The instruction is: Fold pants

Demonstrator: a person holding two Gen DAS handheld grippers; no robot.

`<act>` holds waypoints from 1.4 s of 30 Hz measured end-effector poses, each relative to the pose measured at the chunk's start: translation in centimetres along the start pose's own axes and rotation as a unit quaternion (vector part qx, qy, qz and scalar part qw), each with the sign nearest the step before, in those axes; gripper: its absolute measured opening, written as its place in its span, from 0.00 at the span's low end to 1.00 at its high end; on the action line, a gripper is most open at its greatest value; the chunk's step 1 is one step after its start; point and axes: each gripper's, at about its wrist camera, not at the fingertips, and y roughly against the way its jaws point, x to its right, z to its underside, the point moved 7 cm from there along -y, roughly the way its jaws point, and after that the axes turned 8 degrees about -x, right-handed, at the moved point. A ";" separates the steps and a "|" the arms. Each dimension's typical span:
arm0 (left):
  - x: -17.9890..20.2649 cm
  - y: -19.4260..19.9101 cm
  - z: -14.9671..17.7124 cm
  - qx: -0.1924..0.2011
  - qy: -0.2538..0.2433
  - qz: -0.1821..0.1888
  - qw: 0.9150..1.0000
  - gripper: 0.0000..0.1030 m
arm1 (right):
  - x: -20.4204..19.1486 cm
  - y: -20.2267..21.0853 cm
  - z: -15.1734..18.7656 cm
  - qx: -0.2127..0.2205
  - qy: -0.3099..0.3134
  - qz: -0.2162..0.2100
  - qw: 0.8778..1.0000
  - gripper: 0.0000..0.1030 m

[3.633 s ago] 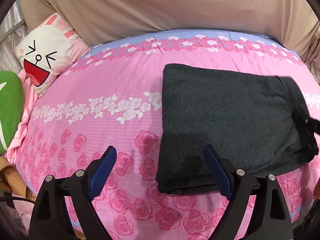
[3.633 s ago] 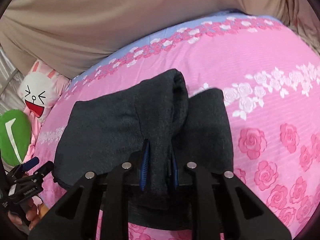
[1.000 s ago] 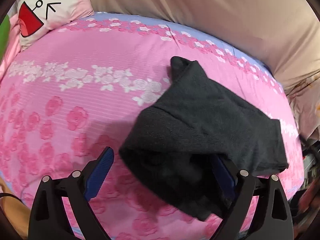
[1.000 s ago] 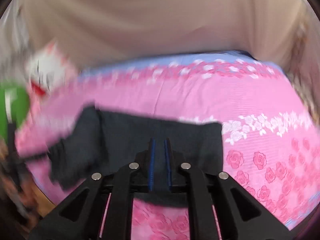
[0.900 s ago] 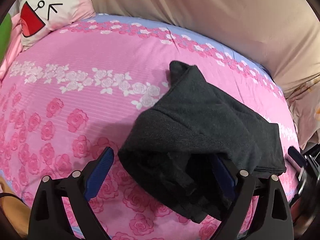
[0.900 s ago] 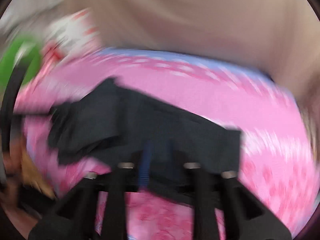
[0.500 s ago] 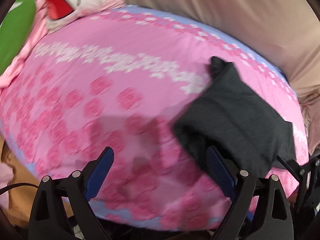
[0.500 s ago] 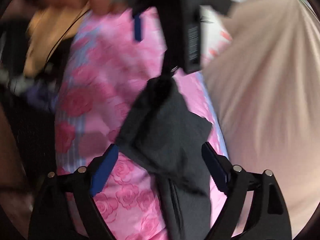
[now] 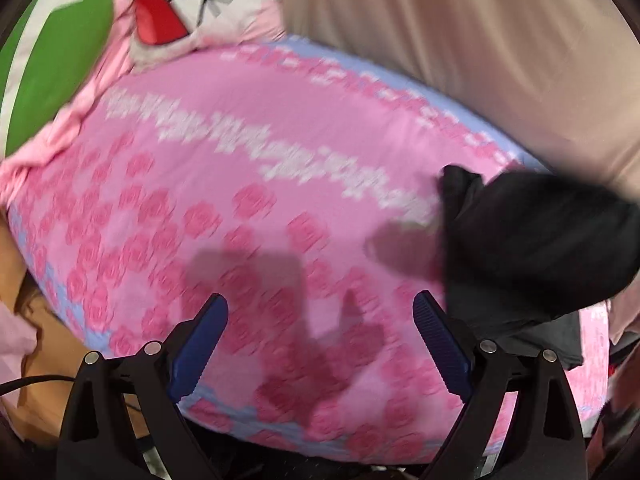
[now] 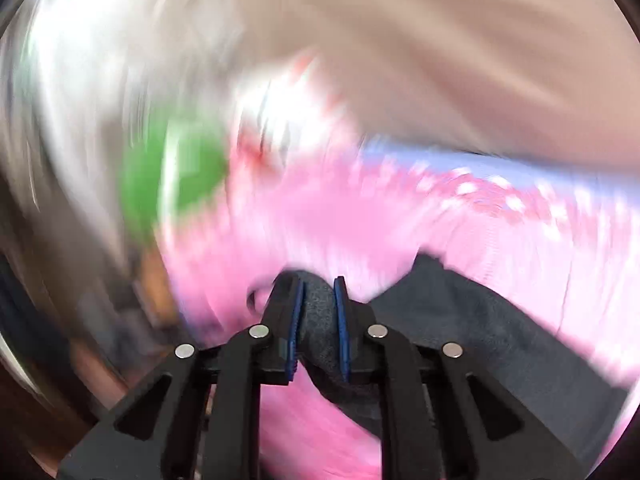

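Note:
The dark grey pants [image 9: 532, 248] lie bunched at the right side of the pink rose bedspread [image 9: 248, 208] in the left wrist view, partly lifted. My left gripper [image 9: 320, 316] is open and empty above the bed's front edge, left of the pants. In the blurred right wrist view my right gripper [image 10: 318, 292] is shut on a fold of the pants [image 10: 472, 320], which trail off to the right over the bed.
A white rabbit-face pillow [image 9: 180, 12] and a green cushion [image 9: 44, 48] sit at the bed's far left. A beige curtain [image 9: 460, 32] hangs behind the bed. The bed's front edge [image 9: 224, 412] drops off just below my left gripper.
My right gripper has shut on the pants and swings fast, blurring its view. The pants have shifted further right in the left wrist view as my left gripper drew back, still open.

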 end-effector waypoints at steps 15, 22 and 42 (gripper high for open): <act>17.0 -5.0 1.1 -0.058 -0.136 0.050 0.988 0.89 | 16.9 14.7 13.2 0.095 -0.190 0.298 0.931 0.60; 20.8 -5.0 1.9 -0.022 -0.179 -0.006 0.984 0.89 | 20.7 8.4 13.6 -0.007 -0.167 0.271 0.948 0.57; 22.4 -8.2 4.0 -0.044 -0.212 -0.057 0.975 0.89 | 20.5 11.5 16.5 0.024 -0.212 0.217 0.952 0.27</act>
